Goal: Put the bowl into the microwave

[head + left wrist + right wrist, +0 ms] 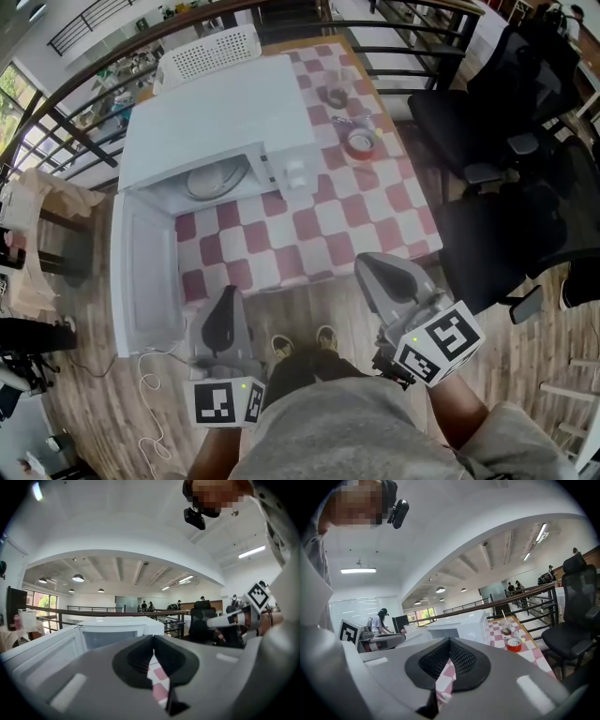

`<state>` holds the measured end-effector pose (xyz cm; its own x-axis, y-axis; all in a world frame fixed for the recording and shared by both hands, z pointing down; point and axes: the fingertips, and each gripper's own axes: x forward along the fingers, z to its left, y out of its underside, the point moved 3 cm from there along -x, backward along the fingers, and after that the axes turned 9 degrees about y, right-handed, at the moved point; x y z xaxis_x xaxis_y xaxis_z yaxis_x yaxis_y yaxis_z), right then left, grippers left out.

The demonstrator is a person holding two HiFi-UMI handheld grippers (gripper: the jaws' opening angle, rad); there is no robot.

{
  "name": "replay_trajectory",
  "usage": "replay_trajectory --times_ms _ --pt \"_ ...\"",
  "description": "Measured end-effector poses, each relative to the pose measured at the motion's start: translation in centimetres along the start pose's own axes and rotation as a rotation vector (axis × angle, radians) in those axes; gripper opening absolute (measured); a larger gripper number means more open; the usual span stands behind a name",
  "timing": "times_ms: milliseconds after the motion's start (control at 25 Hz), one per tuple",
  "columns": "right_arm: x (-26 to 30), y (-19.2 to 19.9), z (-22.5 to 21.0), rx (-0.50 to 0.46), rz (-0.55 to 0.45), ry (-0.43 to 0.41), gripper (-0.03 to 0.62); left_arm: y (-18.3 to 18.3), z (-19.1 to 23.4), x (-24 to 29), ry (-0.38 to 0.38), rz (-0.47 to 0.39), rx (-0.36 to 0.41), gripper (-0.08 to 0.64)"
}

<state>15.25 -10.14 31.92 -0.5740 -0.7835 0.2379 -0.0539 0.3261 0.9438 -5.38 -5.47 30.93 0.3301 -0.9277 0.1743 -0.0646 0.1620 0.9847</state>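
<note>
Head view: one open white microwave [220, 122] with one bowl [217, 178] inside, and one red tape roll [361, 142] to its right. Left gripper [228, 298] and right gripper [380, 269]: jaws fully closed, holding nothing.

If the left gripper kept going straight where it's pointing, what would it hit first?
Most likely the near edge of the checkered table, with the open microwave just beyond it; depth is hard to judge from here.
</note>
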Motion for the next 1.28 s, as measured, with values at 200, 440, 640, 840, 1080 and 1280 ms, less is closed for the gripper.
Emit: replay_trajectory --times_ms 200,440,640,840,1080,1280 --pt "-0.3 0.2 0.7 -0.015 0.019 0.027 0.000 -0.7 -0.4 -0.4 0.027 -0.004 -0.005 0.012" --pt "-0.1 0.0 2.3 -0.045 0.021 0.061 0.000 -1.1 0.5 -1.4 0.064 -0.034 -0.027 0.011" --pt "-0.1 -0.8 4.1 -0.078 0.004 0.103 0.000 -1.6 1.7 -2.3 0.086 -0.058 -0.035 0.012" --pt "0.0 -1.1 5.5 -0.092 -0.005 0.123 0.000 -2.0 2.9 -2.9 0.097 -0.080 -0.043 0.011" --pt "0.4 -0.9 6.2 -0.075 -0.009 0.150 -0.001 -1.7 4.2 -3.1 0.110 -0.074 -0.064 0.011" --pt "1.1 -0.7 7.1 -0.081 0.011 0.136 0.000 -1.2 4.9 -3.2 0.105 -0.072 -0.065 0.011"
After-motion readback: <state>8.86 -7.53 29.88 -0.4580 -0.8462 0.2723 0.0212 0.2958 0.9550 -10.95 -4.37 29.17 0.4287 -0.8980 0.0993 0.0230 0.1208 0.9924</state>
